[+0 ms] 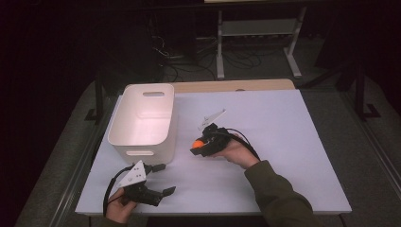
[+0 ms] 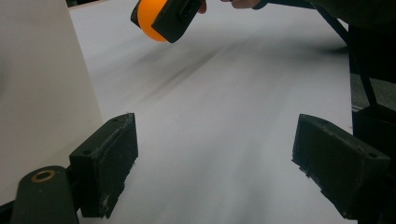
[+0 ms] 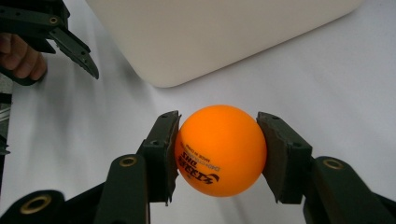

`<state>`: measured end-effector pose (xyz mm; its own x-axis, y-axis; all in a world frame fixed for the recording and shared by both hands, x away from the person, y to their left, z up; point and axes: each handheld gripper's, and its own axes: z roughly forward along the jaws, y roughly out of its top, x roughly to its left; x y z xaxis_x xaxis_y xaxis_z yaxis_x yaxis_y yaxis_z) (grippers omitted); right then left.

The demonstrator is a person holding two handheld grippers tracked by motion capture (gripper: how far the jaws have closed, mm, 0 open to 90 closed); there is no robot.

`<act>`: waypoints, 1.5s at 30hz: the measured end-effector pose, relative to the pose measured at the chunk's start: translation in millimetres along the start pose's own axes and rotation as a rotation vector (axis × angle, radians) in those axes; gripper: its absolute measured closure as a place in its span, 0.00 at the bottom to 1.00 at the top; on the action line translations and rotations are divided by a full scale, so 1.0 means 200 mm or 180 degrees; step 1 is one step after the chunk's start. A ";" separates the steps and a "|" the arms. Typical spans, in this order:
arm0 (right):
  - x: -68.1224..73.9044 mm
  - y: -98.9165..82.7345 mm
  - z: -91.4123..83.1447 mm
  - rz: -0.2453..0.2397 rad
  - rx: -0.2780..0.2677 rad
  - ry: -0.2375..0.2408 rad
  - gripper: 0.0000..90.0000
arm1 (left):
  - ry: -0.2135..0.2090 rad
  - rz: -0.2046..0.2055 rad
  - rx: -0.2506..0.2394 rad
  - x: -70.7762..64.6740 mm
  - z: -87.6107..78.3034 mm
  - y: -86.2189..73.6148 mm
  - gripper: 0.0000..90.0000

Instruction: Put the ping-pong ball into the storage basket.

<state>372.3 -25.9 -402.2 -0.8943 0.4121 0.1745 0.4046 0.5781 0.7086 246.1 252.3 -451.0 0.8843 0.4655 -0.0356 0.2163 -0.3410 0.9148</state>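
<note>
Between the two black jaws of the right gripper point(image 3: 218, 154) sat an orange ball point(image 3: 220, 150), pinched on both flanks so that each pad pressed flat against its skin. The right gripper view showed black print on the ball's lower left face and the white table point(image 3: 355, 84) passing beneath it; whether the ball cleared the surface could not be told from that angle. Seen from the high view, the ball point(image 1: 198, 141) was a small orange spot at the gripper's tip point(image 1: 197, 145), just right of the white bin point(image 1: 142, 118) and near the middle of the table point(image 1: 283, 142). The left gripper view caught the same ball point(image 2: 148, 21) from afar at its top edge, half hidden behind one jaw of the right gripper, with the bin's wall point(image 2: 42, 84) close at its left.

At the table's near left corner lay the left gripper point(image 1: 161, 178), its jaws spread wide with bare tabletop between them, well apart from the ball and close to the bin's near end.
</note>
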 end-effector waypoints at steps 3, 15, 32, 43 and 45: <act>0.00 0.01 -0.01 -0.0045 -0.0004 0.0003 0.55 | -0.0002 -0.0002 0.0005 0.00 0.00 0.00 0.16; 0.03 0.04 -0.04 -0.0093 -0.0003 0.0037 0.55 | 0.0000 -0.0015 -0.0002 0.00 0.00 0.00 0.16; 0.05 0.09 -0.08 -0.0115 -0.0065 0.0097 0.55 | -0.0003 -0.0016 -0.0006 0.00 0.00 0.00 0.16; 0.06 0.13 -0.11 -0.0136 -0.0096 0.0106 0.55 | -0.0008 -0.0034 0.0003 0.00 0.00 0.00 0.16; 0.06 0.13 -0.12 -0.0136 -0.0098 0.0100 0.55 | -0.0005 -0.0030 0.0010 0.00 0.00 0.00 0.16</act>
<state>367.3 -22.8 -364.7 -0.9163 0.3650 0.1647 0.3604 0.5725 0.7365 246.8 252.3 -451.1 0.8829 0.4673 -0.0449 0.2259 -0.3391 0.9132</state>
